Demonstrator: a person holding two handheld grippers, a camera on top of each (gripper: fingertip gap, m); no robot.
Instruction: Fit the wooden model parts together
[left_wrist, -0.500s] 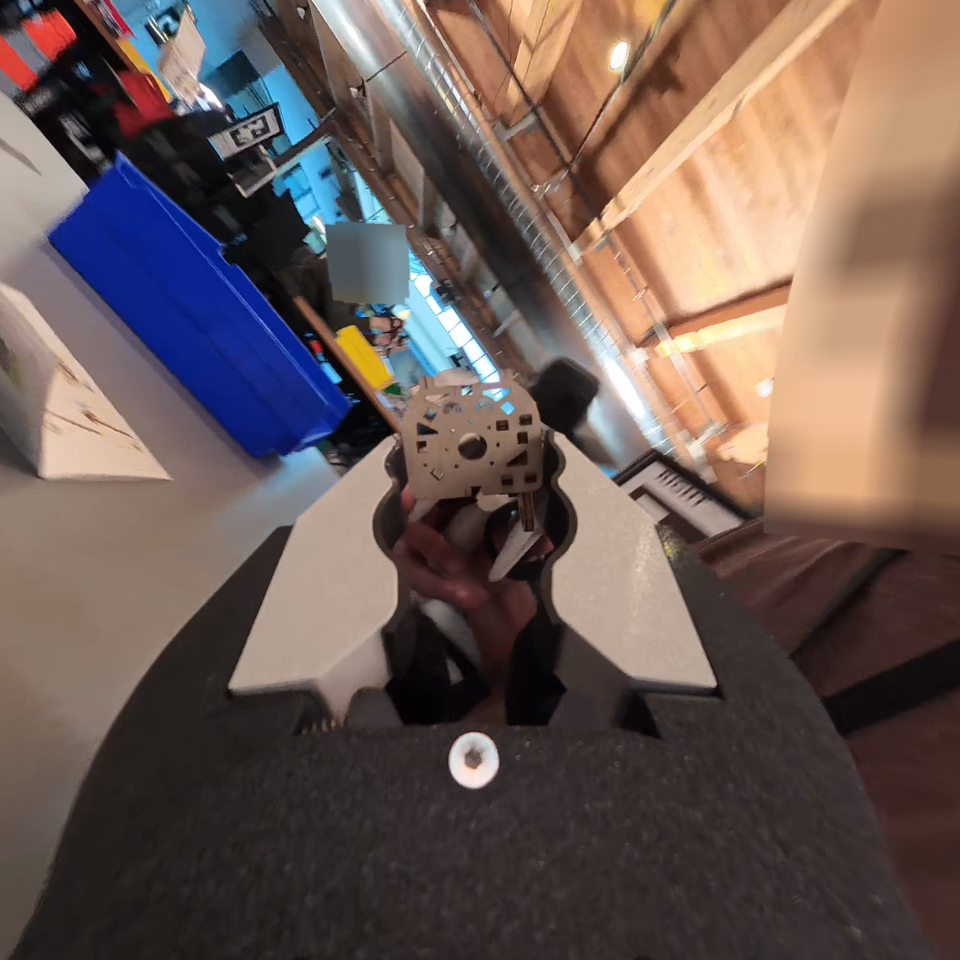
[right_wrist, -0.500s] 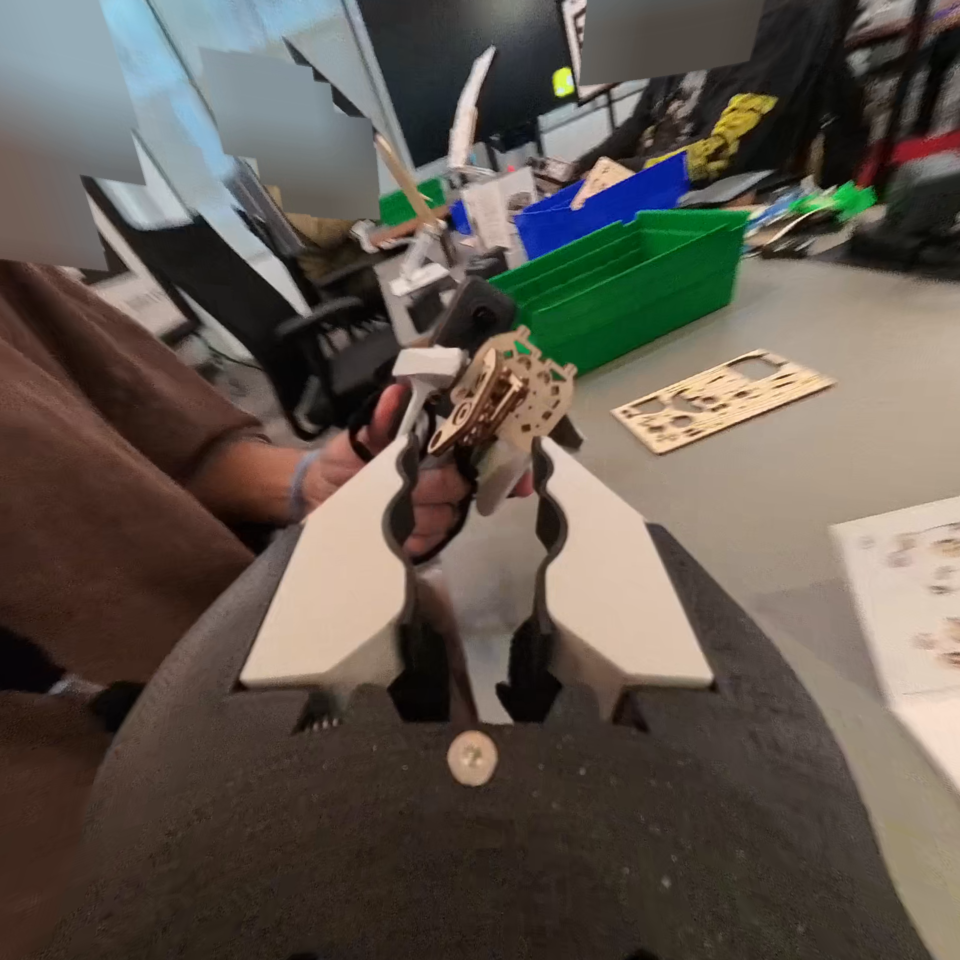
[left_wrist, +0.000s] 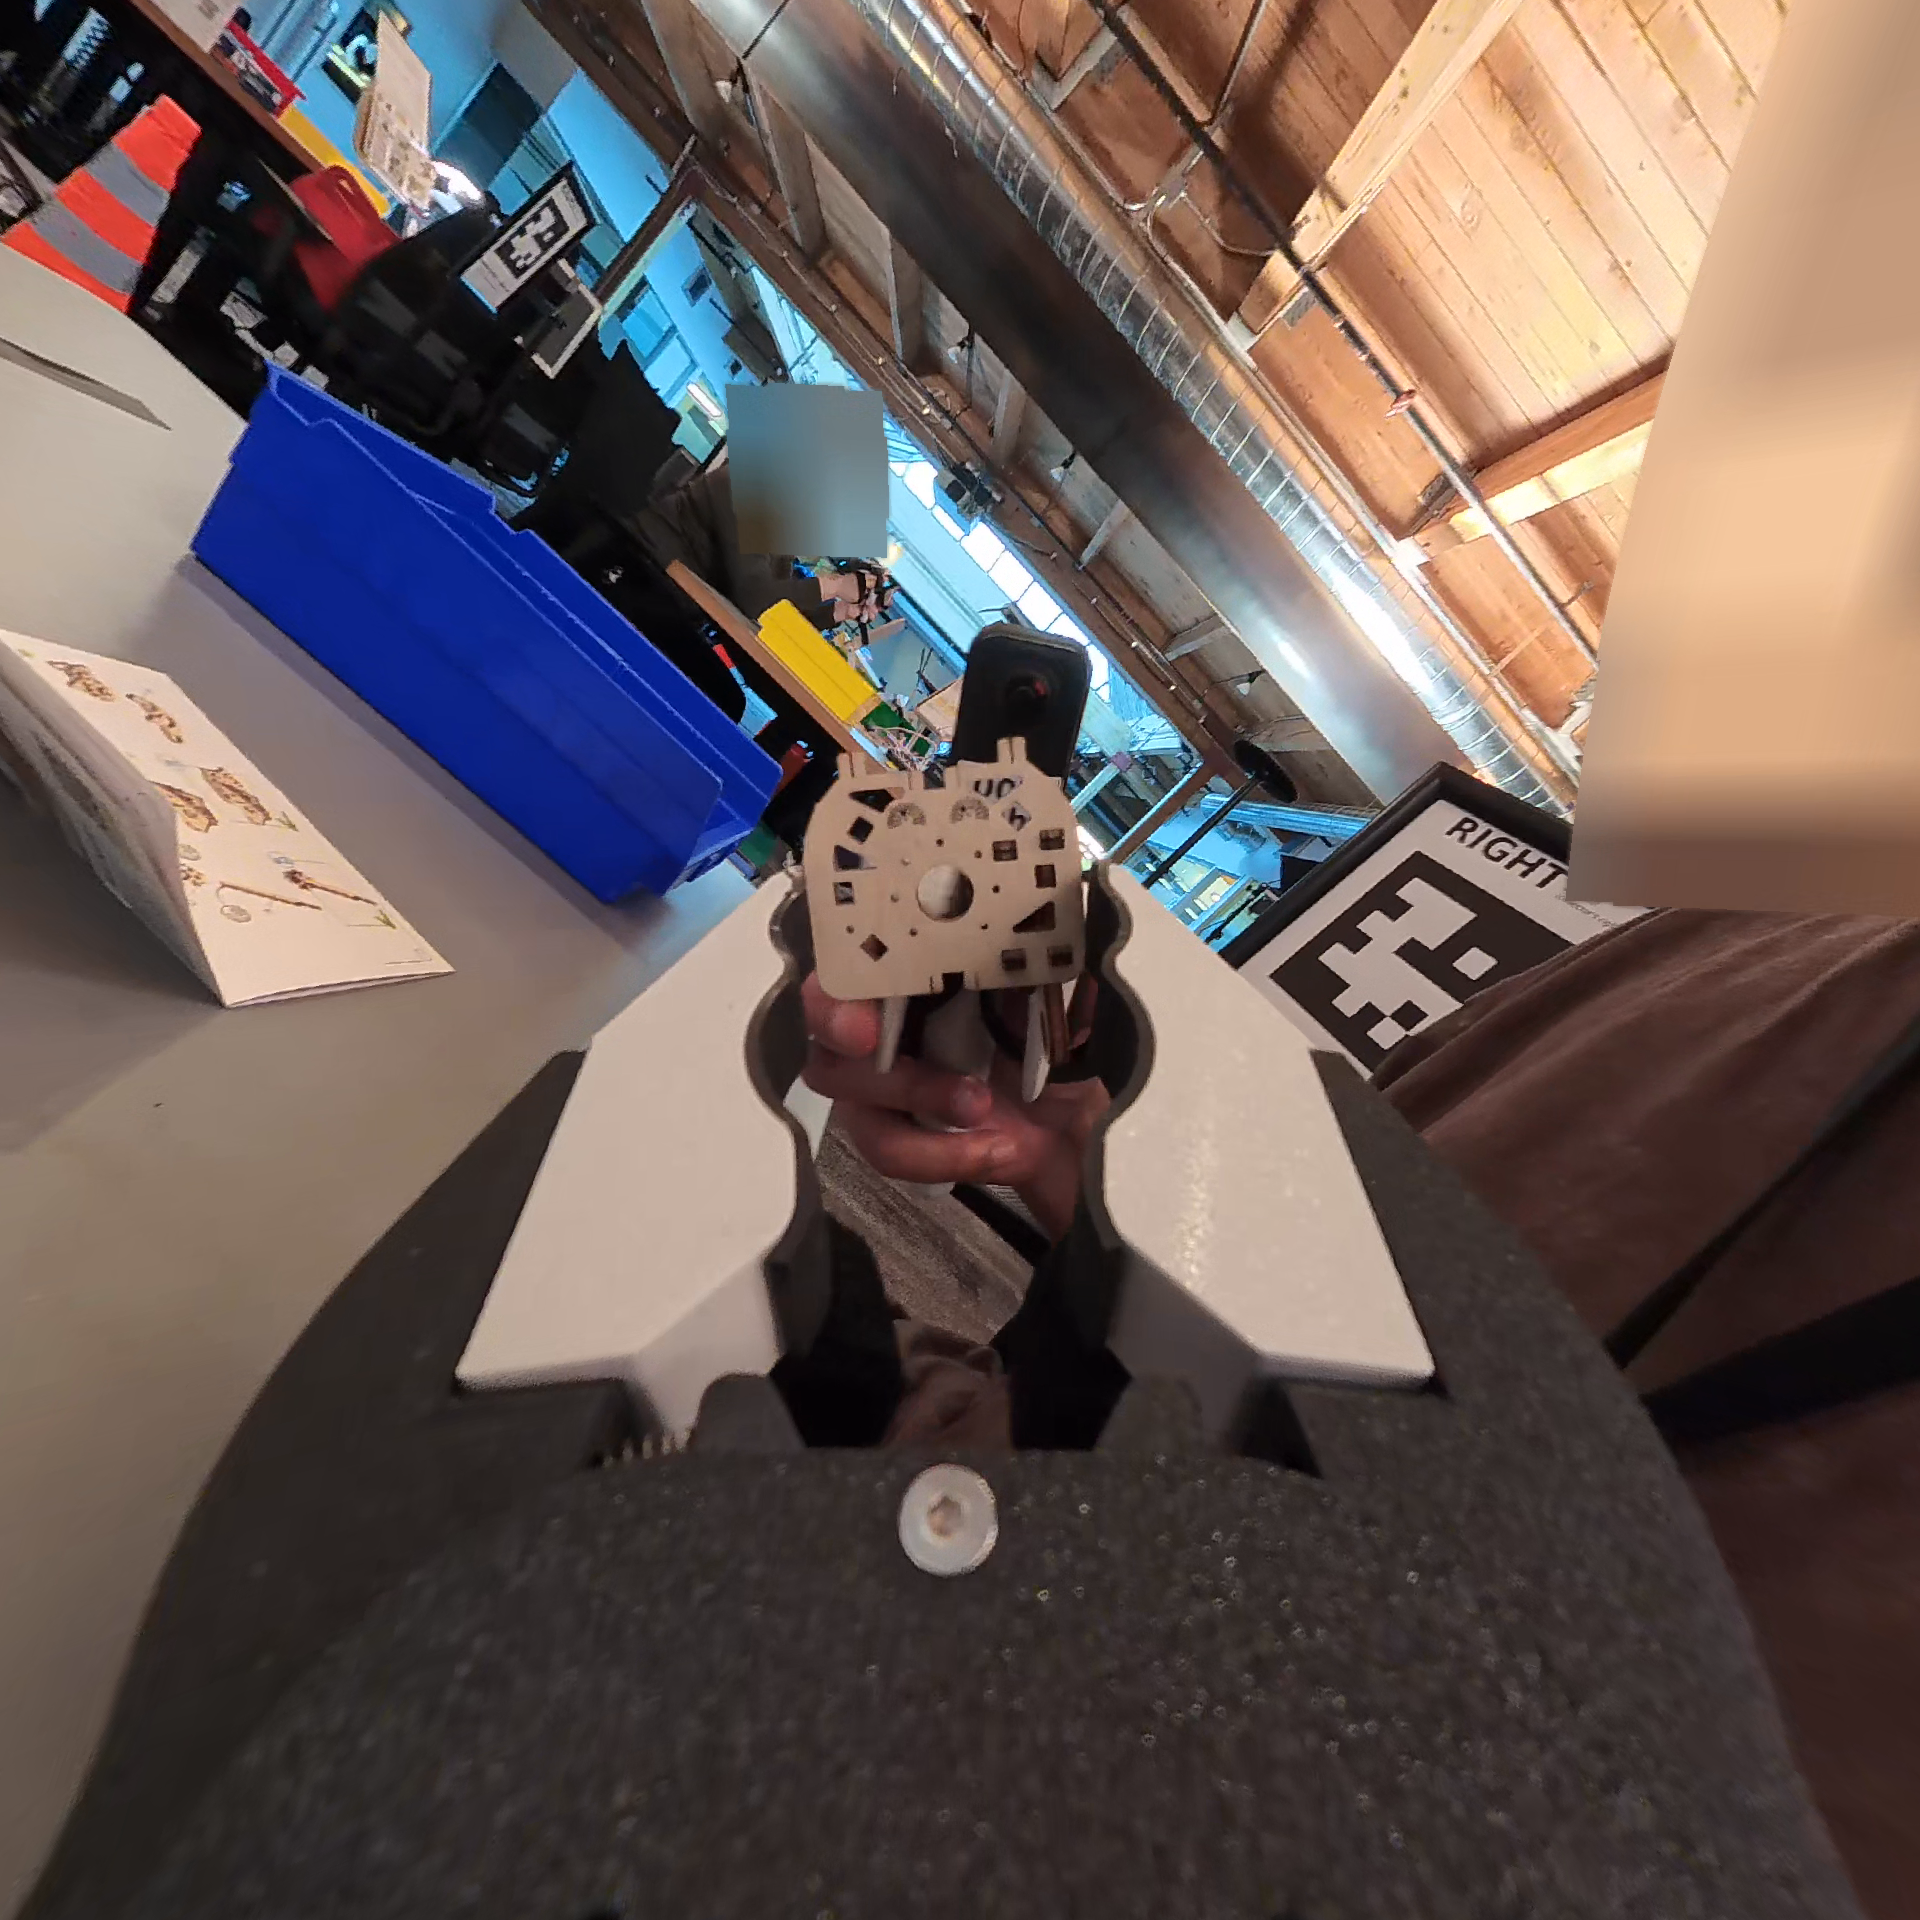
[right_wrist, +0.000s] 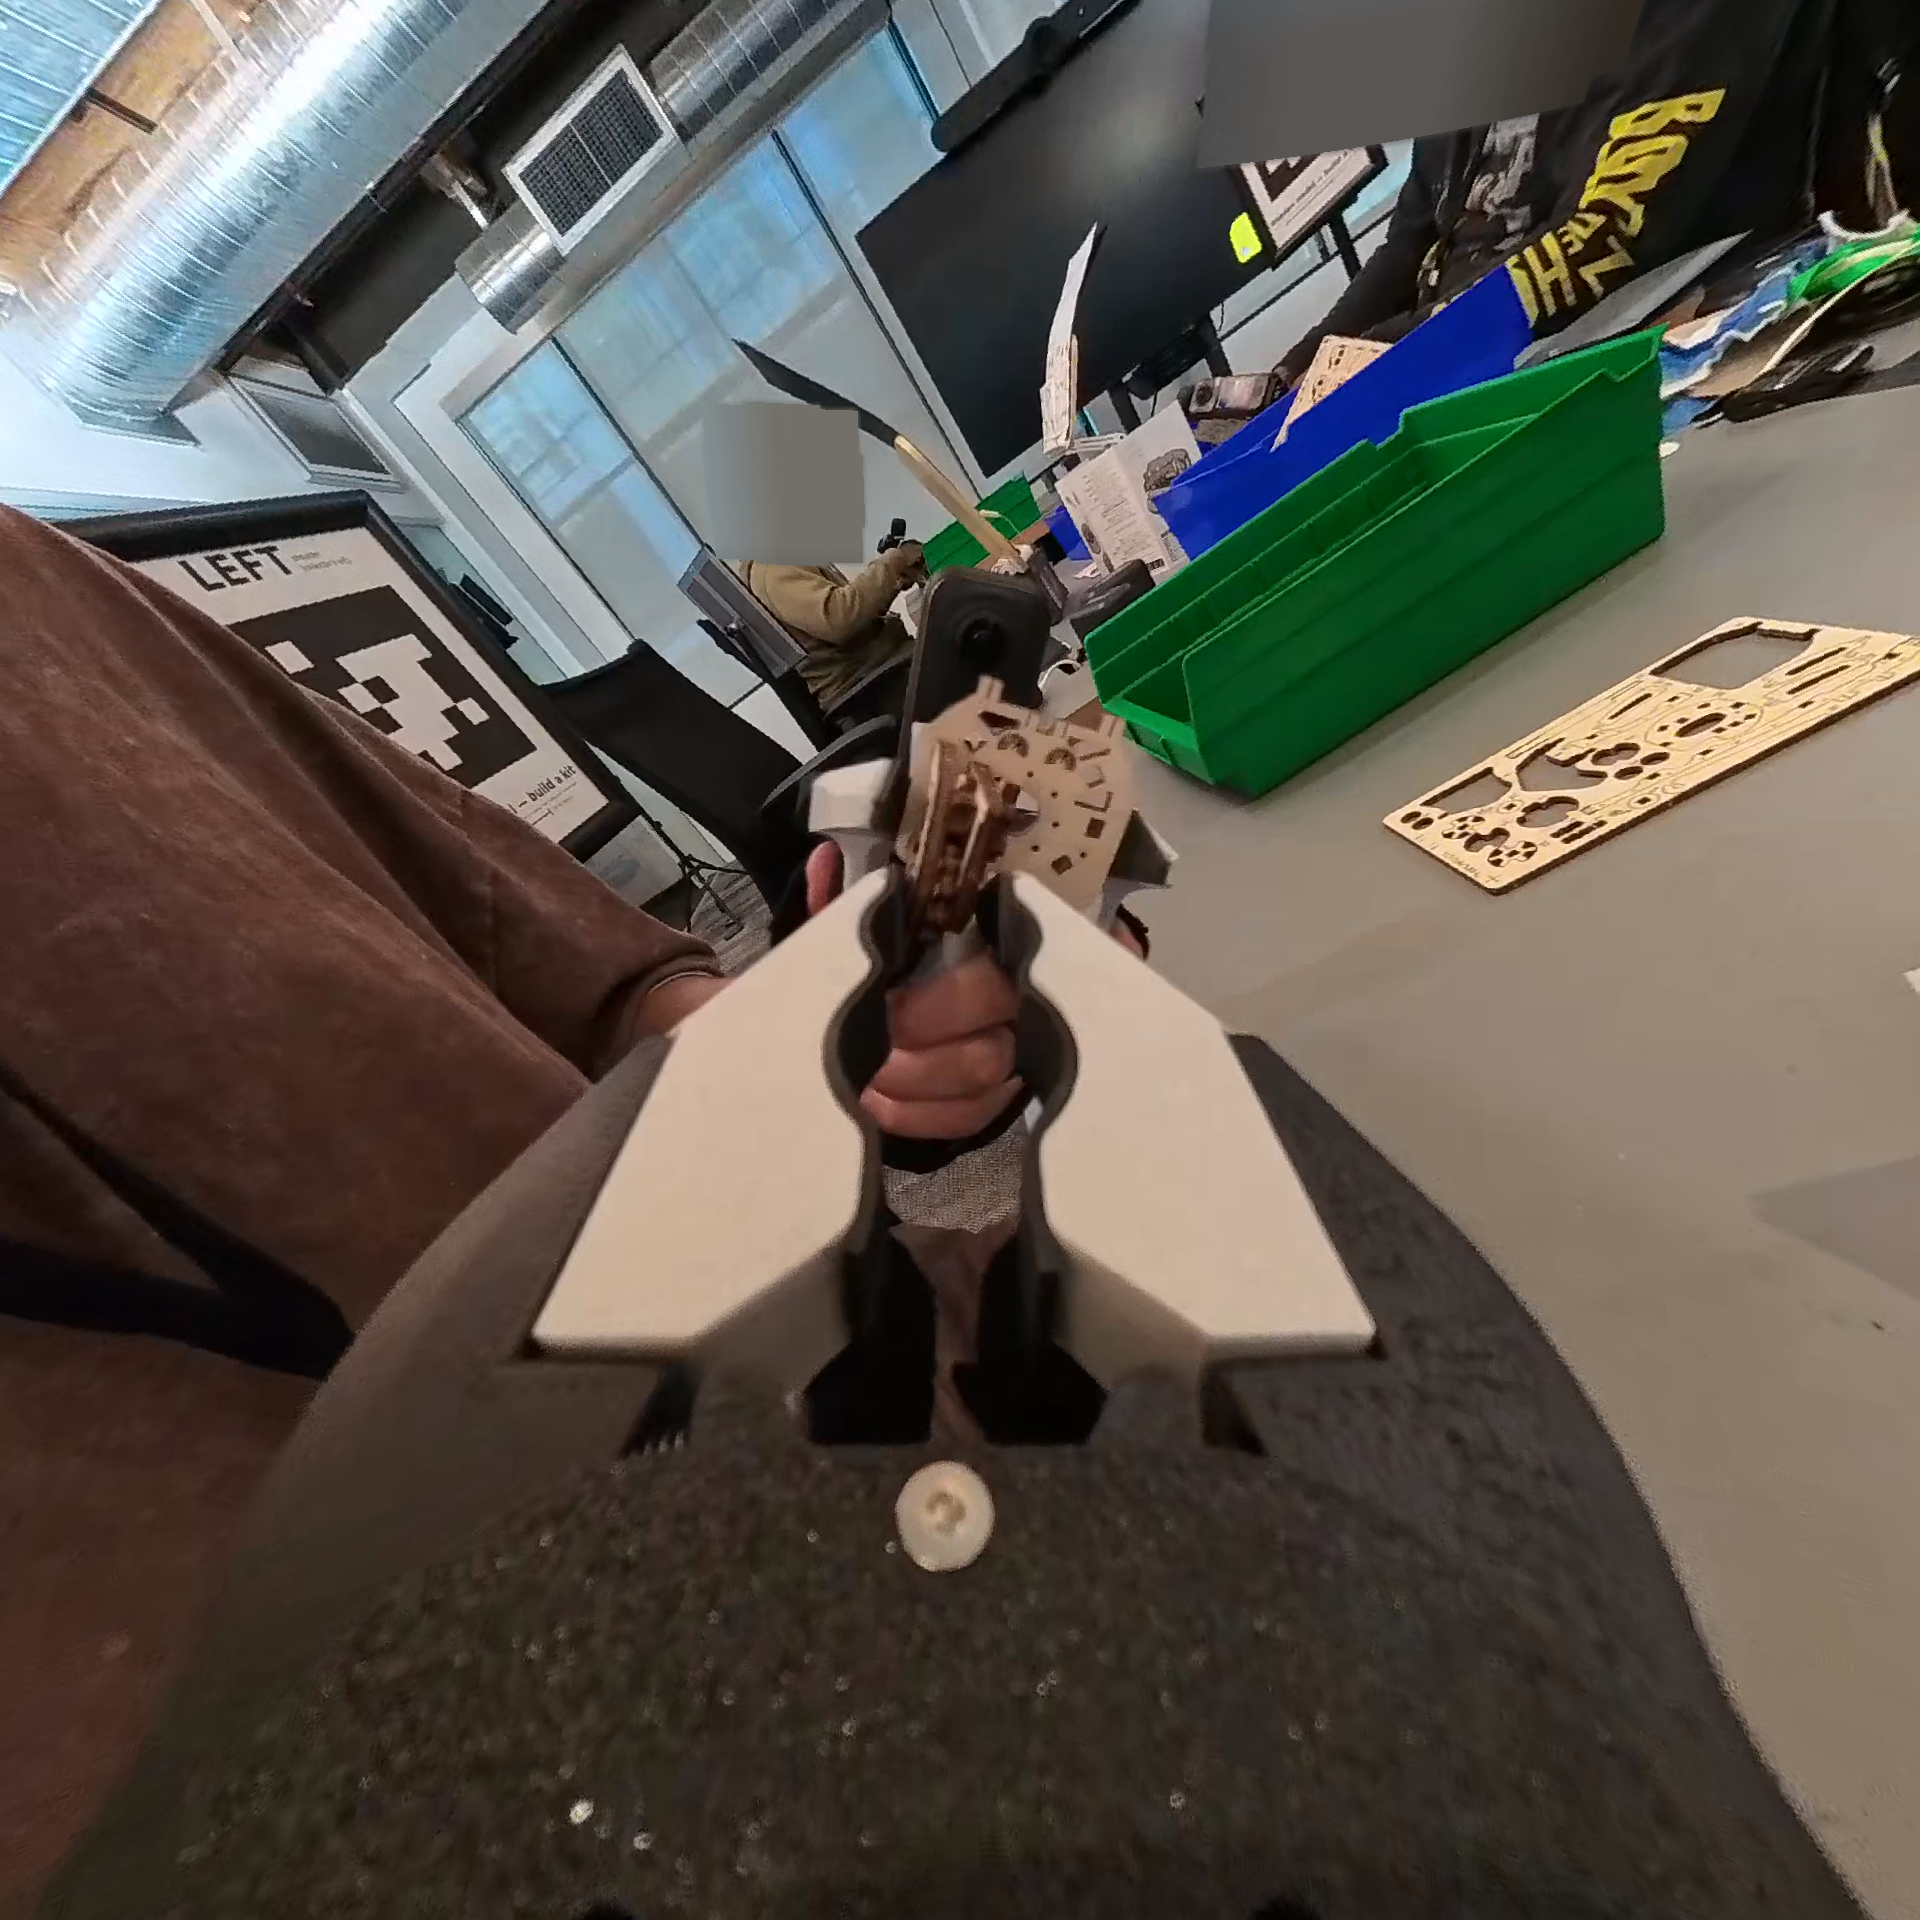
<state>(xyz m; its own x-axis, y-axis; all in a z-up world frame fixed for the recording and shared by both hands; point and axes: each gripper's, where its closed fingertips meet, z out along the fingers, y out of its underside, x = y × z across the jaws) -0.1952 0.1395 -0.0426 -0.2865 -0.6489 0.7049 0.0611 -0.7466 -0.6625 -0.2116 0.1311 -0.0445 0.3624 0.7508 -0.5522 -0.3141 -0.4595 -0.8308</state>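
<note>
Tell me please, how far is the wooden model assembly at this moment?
Done: some pieces are gone from the wooden sheet lying on the table. In hand: the left gripper holds the perforated plate, and the right gripper holds a small stacked subassembly against it. Left: whether they are seated is not visible.

A pale tan wooden plate (left_wrist: 943, 890) pierced with dark cutouts is seen at the white-and-black left tool (left_wrist: 940, 920). A blue bin (left_wrist: 457, 644) and grey counter (left_wrist: 312, 1091) are seen to its left.
</note>
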